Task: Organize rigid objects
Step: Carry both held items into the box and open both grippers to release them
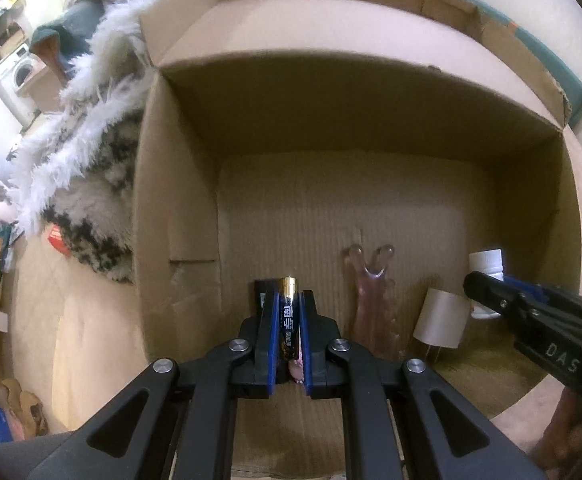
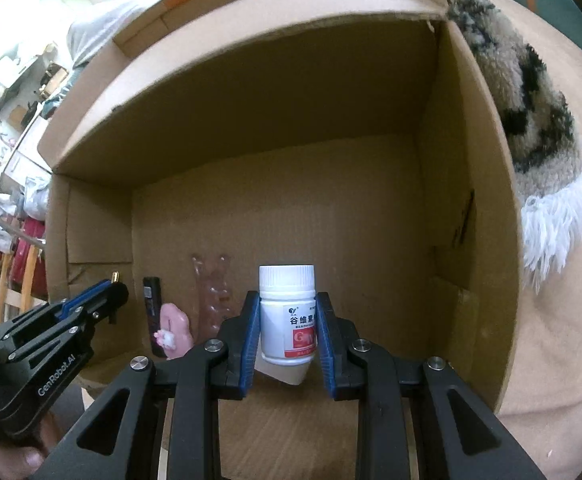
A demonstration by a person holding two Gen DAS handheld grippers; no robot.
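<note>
My left gripper (image 1: 288, 298) is shut on a black and gold battery (image 1: 288, 316), held upright inside an open cardboard box (image 1: 331, 100). My right gripper (image 2: 287, 304) is shut on a white pill bottle (image 2: 287, 312) with a red label, also inside the box (image 2: 251, 120). In the left wrist view the right gripper (image 1: 487, 288) and its bottle (image 1: 487, 264) show at the right. In the right wrist view the left gripper (image 2: 111, 292) shows at the left, the battery's gold tip (image 2: 115, 277) poking out.
On the box floor lie a clear pink comb-like piece (image 1: 371, 304) (image 2: 213, 296), a white cone-shaped cup (image 1: 441, 318), a black lighter-like stick (image 2: 153, 312) and a pink soft item (image 2: 177, 330). A fluffy patterned blanket (image 1: 91, 160) lies beside the box.
</note>
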